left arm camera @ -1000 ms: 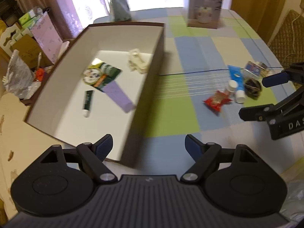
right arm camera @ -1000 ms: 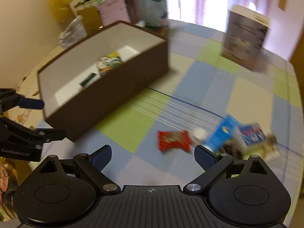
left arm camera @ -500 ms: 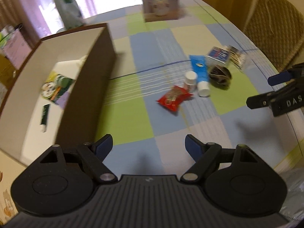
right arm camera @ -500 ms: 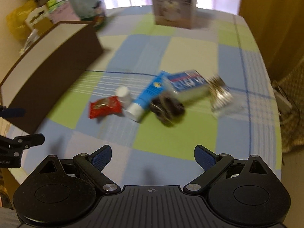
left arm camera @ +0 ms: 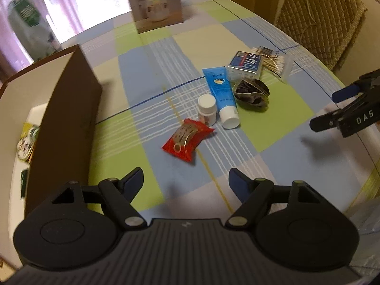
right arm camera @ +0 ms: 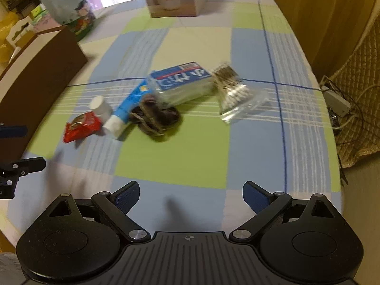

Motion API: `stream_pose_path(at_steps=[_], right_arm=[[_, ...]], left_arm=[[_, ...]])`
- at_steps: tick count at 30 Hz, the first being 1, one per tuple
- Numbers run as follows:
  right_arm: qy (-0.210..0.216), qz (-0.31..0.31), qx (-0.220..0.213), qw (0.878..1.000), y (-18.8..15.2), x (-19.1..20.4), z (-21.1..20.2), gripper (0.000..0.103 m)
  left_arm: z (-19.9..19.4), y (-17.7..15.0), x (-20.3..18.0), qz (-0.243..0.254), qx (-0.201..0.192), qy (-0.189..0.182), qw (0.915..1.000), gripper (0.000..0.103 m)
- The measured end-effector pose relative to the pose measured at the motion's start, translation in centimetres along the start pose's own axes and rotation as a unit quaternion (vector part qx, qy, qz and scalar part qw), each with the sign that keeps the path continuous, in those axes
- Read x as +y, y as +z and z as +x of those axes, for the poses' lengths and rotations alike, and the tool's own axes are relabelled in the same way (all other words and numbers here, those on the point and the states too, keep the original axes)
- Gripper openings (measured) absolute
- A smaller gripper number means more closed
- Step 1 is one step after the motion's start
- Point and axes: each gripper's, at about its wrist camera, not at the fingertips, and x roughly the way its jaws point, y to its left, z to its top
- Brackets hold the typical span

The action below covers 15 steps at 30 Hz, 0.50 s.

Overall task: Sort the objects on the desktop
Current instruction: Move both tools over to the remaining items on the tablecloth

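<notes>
Likely, the left gripper (left arm camera: 186, 180), empty with jaws closing, could nudge the white pill bottle (left arm camera: 207, 109) touching the red snack packet (left arm camera: 186, 138) at twelve o'clock, while the right gripper (right arm camera: 190, 197) gapes empty.

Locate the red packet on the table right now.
In the left wrist view the red packet lies mid-table on the checked cloth, just in front of the white bottle and right of the brown box.
</notes>
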Motion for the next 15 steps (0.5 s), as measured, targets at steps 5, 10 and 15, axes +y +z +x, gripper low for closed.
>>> stream_pose_path(at_steps=[5,10,15], right_arm=[[-0.01,0.016,0.003,1.0,0.5,-1.7,0.7,0.099],[-0.017,0.032,0.014,0.999,0.9,-3.2,1.6,0.099],[-0.025,0.023,0.014,0.999,1.6,-4.4,2.0,0.099]], left_arm=[[1.9,1.3,0.2,0.033,0.0,-0.018,0.9993,0.074],[4.6,3.1,0.8,0.056,0.01,-0.019,0.9982,0.059],[7.1,4.0,1.2,0.066,0.024,-0.033,0.997,0.058]])
